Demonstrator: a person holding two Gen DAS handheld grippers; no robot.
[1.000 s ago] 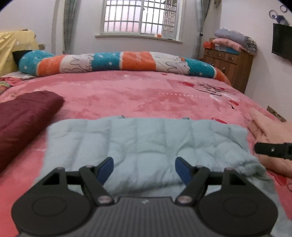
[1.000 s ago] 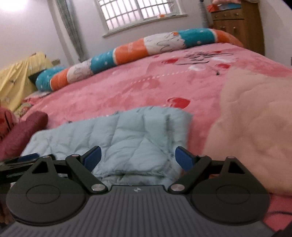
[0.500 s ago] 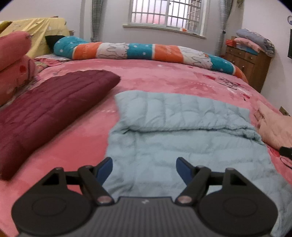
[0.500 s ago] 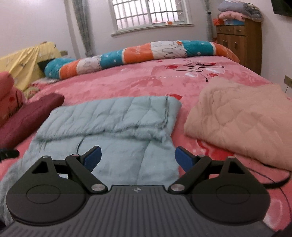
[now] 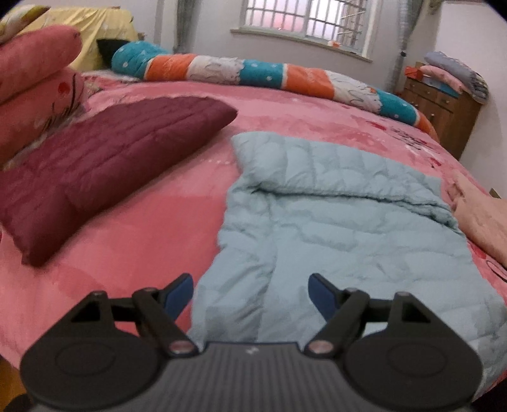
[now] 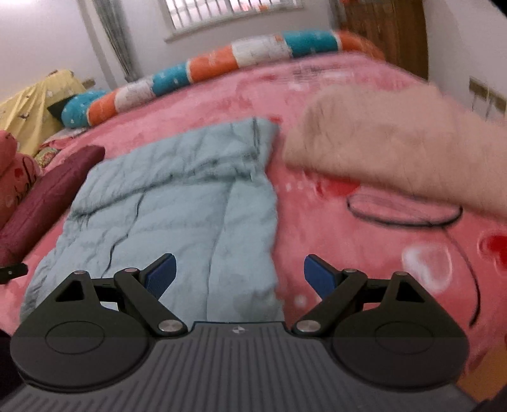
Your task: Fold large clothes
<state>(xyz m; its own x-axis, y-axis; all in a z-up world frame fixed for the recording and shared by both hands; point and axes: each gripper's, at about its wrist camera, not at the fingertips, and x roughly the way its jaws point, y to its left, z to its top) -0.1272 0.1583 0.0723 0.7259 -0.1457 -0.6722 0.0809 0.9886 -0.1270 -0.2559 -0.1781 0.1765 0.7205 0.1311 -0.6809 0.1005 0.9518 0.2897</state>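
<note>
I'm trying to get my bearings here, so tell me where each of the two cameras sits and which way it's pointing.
Left wrist: sits on the left gripper, looking forward and down over the near left part of the light blue padded jacket; its own open black fingers show, nothing between them.
Right wrist: sits on the right gripper, looking forward and down over the jacket's near right edge; its open fingers show.
Shared: the jacket, maroon folded garment, striped bolster, peach blanket, window.

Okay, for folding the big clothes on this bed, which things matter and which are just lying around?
Part of the job: light blue padded jacket, left gripper, right gripper.

Lying about: maroon quilted item, peach blanket, striped bolster, dresser.
</note>
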